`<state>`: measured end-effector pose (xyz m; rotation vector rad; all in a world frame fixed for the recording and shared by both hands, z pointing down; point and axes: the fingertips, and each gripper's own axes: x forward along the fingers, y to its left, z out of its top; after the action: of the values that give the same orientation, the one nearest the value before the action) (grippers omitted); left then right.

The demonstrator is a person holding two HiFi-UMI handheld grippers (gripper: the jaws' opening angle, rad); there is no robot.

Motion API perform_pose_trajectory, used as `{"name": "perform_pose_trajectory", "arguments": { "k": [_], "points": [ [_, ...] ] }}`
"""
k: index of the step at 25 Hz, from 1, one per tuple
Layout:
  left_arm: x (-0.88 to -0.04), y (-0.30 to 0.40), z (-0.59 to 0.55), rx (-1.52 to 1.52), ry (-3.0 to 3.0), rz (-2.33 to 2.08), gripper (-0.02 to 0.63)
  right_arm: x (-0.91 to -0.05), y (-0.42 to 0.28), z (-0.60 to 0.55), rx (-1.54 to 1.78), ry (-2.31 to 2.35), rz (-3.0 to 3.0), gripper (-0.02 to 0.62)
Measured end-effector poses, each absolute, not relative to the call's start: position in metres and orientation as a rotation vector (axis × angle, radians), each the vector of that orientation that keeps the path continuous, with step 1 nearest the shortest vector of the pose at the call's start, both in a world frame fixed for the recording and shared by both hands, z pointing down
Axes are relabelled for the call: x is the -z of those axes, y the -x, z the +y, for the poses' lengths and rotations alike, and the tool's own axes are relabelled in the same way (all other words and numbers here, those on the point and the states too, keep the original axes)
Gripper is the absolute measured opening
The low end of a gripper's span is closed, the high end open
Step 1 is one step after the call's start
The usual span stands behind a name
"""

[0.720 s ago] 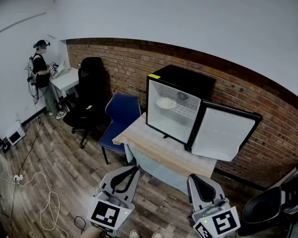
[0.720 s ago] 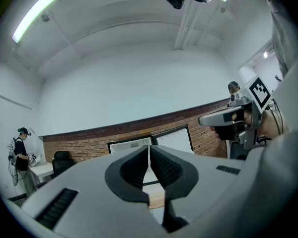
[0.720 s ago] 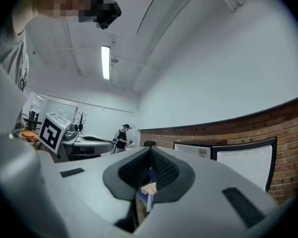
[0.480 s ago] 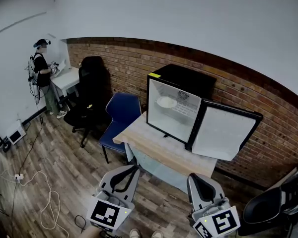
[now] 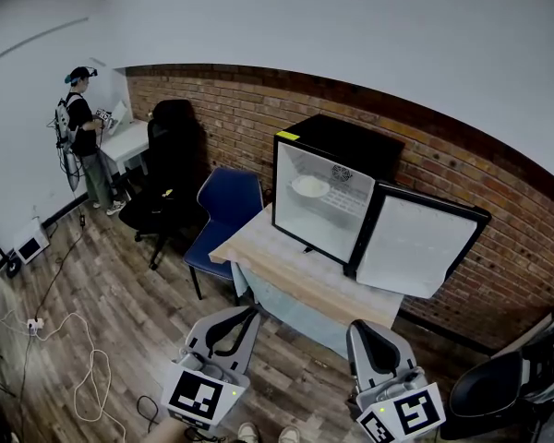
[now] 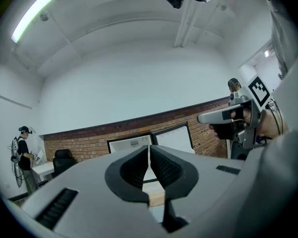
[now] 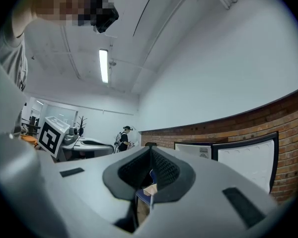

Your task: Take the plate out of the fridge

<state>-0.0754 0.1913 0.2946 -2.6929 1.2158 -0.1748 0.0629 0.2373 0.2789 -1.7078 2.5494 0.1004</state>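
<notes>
A small black fridge (image 5: 337,146) stands on a wooden table (image 5: 286,275) against the brick wall, its door (image 5: 415,247) swung open to the right. A white plate (image 5: 309,188) lies on the upper shelf inside. My left gripper (image 5: 249,314) and right gripper (image 5: 358,329) are held low, in front of the table and well short of the fridge. Both are shut with nothing between the jaws. In the left gripper view the left gripper (image 6: 149,150) points toward the fridge (image 6: 131,144). In the right gripper view the right gripper (image 7: 150,152) shows the open door (image 7: 246,157) to its right.
A blue chair (image 5: 226,215) stands at the table's left end, with a black office chair (image 5: 166,187) beyond it. A person (image 5: 81,137) stands at a white desk (image 5: 125,144) far left. Cables (image 5: 74,367) lie on the wood floor. Another dark chair (image 5: 508,377) sits at bottom right.
The view has shifted slightly; the far person has turned toward the desk. Both grippers stay low and shut.
</notes>
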Motion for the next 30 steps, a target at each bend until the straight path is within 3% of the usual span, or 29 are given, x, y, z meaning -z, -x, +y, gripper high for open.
{"name": "perform_pose_trajectory", "arguments": {
  "k": [30],
  "points": [
    [-0.316,0.012,0.165,0.234,2.639,1.312,0.026,-0.314,-0.121,0.192,-0.014,1.595,2.630,0.032]
  ]
}}
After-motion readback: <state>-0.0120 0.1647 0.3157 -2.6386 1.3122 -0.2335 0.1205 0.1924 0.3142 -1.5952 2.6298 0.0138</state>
